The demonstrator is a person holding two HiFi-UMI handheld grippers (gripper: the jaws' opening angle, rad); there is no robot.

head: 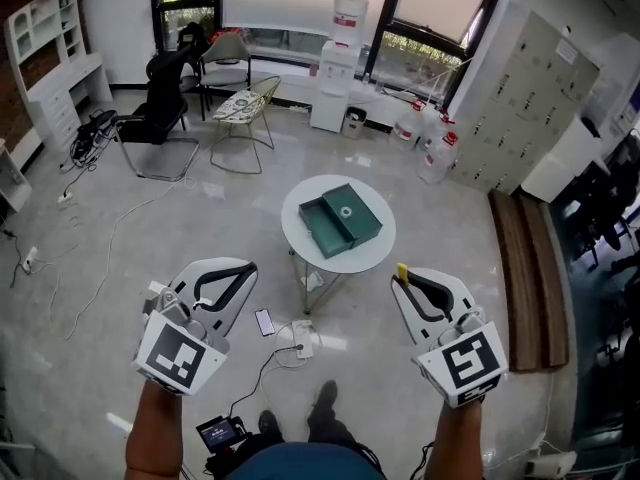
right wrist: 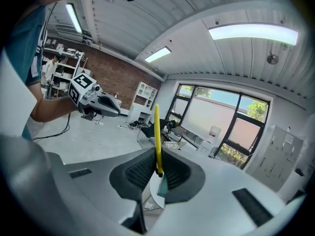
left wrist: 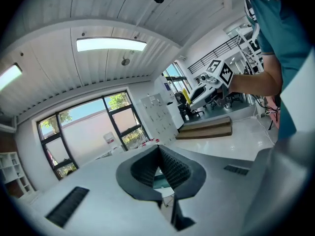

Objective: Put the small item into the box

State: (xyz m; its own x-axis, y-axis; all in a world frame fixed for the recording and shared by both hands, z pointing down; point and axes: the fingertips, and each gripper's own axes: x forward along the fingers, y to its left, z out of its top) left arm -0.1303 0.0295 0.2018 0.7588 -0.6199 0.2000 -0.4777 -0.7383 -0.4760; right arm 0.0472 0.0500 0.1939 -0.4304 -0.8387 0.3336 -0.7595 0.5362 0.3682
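Your right tongs [right wrist: 157, 157] are pinching a thin yellow stick [right wrist: 157, 132], which stands up out of their tips. Your left tongs [left wrist: 158, 150] are pressed together with nothing between them. In the head view both pairs hang in the air above the floor, the left at 7 o'clock and the right at 5 o'clock from the round white surface [head: 300, 246]. The green box [head: 366, 226] lies open on that surface, well apart from the stick.
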